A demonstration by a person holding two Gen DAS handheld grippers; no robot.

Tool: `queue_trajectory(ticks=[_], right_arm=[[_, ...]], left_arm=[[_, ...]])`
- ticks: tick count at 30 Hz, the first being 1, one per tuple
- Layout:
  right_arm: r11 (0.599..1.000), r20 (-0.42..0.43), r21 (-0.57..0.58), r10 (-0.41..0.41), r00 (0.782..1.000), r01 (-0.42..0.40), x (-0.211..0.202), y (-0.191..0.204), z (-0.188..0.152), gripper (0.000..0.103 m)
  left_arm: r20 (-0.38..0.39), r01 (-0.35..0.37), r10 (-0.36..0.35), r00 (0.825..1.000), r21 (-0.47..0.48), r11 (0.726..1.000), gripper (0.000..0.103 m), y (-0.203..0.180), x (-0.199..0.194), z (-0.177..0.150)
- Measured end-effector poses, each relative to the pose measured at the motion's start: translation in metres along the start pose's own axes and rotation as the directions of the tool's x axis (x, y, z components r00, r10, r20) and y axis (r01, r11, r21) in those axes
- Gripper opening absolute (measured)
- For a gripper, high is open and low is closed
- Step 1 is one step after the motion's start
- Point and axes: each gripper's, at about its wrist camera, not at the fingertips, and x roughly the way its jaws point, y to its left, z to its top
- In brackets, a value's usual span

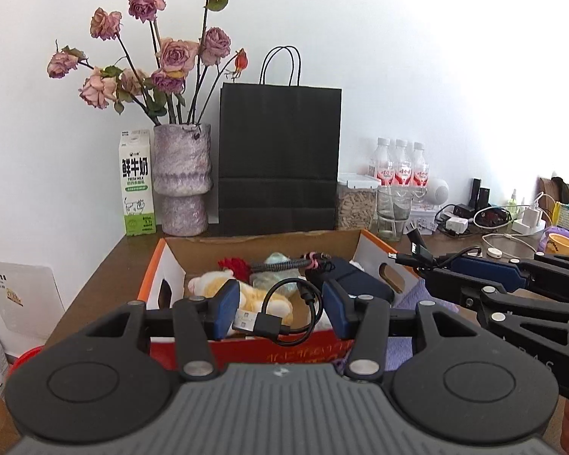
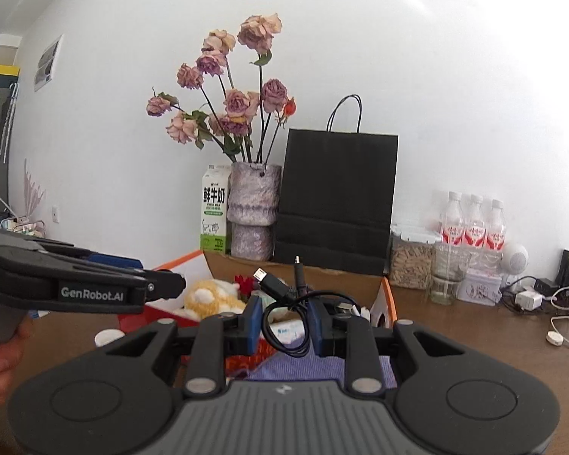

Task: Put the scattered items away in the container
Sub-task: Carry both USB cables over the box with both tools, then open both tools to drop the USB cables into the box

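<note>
An open cardboard box (image 1: 263, 240) with orange and white flaps stands on the brown table. It holds a yellow plush toy (image 1: 216, 282), a red item, a coiled braided cable (image 1: 284, 265) and a dark blue pouch (image 1: 354, 275). My left gripper (image 1: 277, 303) is open above the box's near edge; a short black USB cable (image 1: 269, 324) lies between its pads, not pinched. My right gripper (image 2: 284, 320) is shut on a looped black cable (image 2: 284, 303) near the box's right flap. The right gripper also shows in the left wrist view (image 1: 436, 265), plugs sticking out.
Behind the box stand a milk carton (image 1: 137, 185), a vase of dried roses (image 1: 182, 182) and a black paper bag (image 1: 278, 159). At right are a jar (image 1: 354, 203), a glass (image 1: 392, 212), three bottles (image 1: 400, 165), chargers and white cables (image 1: 512, 240). A purple cloth (image 2: 315, 364) lies under my right gripper.
</note>
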Motion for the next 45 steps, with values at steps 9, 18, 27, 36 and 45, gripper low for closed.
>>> queue_trajectory(ticks=[9,18,27,36,45], right_arm=[[0.998,0.048,-0.036,-0.056,0.997,0.058,0.051,-0.006,0.045,0.025],[0.998,-0.007,0.025,-0.060,0.998,0.060,0.110,-0.024,0.049,0.024],[0.998,-0.096,0.033,-0.043,0.994,0.047,0.135,-0.028,0.030,0.025],[0.998,-0.106,0.030,-0.050,0.993,0.053,0.134,-0.028,0.030,0.024],[0.998,-0.055,0.013,-0.058,0.997,0.059,0.123,-0.026,0.039,0.103]], left_arm=[[0.045,-0.019,0.022,0.999,-0.058,0.998,0.050,0.010,0.034,0.044],[-0.005,-0.109,0.109,0.994,-0.096,0.989,0.050,0.031,0.090,0.048],[-0.078,-0.159,0.154,0.985,-0.066,0.985,0.050,0.034,0.116,0.024],[-0.075,-0.169,0.165,0.983,-0.049,0.984,0.050,0.032,0.118,0.018],[0.007,-0.212,0.214,0.977,-0.108,0.971,0.103,0.037,0.101,0.021]])
